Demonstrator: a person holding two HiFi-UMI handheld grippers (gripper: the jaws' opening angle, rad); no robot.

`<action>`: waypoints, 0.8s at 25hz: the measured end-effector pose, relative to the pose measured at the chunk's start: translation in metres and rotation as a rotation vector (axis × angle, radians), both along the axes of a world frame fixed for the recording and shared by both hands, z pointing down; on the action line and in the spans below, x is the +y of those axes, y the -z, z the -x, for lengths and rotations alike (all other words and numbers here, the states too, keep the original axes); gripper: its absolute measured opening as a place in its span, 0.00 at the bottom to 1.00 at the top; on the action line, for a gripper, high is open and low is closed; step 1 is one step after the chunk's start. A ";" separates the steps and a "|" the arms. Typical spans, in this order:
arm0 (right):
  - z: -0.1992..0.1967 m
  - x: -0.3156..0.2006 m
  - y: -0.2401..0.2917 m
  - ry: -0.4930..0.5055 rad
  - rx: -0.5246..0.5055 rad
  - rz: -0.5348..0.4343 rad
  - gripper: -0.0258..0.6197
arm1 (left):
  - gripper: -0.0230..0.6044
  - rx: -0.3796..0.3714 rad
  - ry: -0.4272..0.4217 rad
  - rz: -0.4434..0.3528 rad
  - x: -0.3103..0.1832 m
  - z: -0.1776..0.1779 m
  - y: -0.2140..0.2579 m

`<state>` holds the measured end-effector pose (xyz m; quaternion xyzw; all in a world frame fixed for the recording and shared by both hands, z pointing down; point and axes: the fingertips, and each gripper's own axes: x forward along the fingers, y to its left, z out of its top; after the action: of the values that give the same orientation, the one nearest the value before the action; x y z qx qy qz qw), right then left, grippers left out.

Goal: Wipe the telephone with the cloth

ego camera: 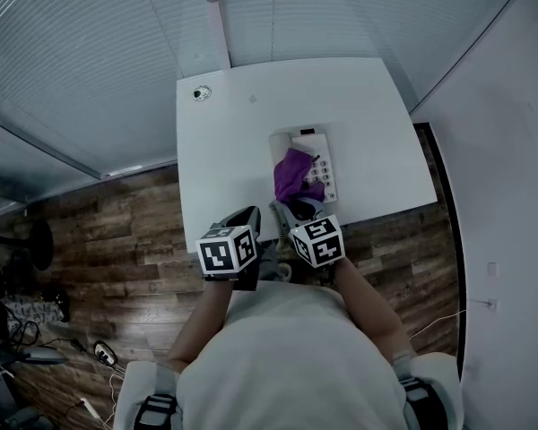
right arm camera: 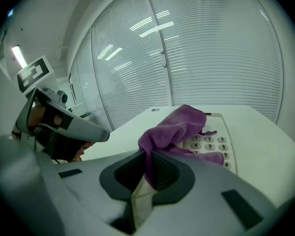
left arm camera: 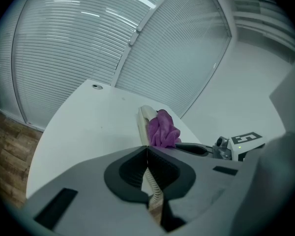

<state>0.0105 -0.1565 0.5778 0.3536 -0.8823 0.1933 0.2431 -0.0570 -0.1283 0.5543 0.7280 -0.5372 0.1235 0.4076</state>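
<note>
A cream telephone (ego camera: pixel 316 155) lies on the white table (ego camera: pixel 224 141), with a purple cloth (ego camera: pixel 292 176) draped over its handset side. My right gripper (ego camera: pixel 298 207) sits at the phone's near end, shut on a fold of the cloth (right arm camera: pixel 179 126); the keypad (right arm camera: pixel 212 142) shows beside it. My left gripper (ego camera: pixel 249 214) hovers just left of the phone near the table's front edge, jaws shut with nothing between them (left arm camera: pixel 147 151). The phone's coiled cord (left arm camera: pixel 155 190) shows below those jaws. The handset (left arm camera: pixel 142 123) pokes out from under the cloth (left arm camera: pixel 162 129).
A small round fitting (ego camera: pixel 201 92) sits at the table's far left corner. Window blinds (ego camera: pixel 90 52) stand behind the table. Wooden floor (ego camera: pixel 117 231) lies to the left, with cables and gear (ego camera: pixel 36 330) at the far left.
</note>
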 end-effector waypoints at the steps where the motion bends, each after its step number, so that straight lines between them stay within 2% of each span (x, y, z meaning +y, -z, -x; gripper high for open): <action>1: -0.001 0.002 -0.001 -0.001 -0.001 0.005 0.11 | 0.07 0.000 0.001 -0.001 0.001 0.000 0.000; 20: -0.010 0.033 -0.025 -0.006 0.015 0.076 0.11 | 0.07 -0.005 0.006 0.018 0.019 -0.001 -0.007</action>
<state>0.0206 -0.1232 0.6025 0.3481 -0.8714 0.2249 0.2624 -0.0560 -0.1094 0.5614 0.7225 -0.5392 0.1289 0.4131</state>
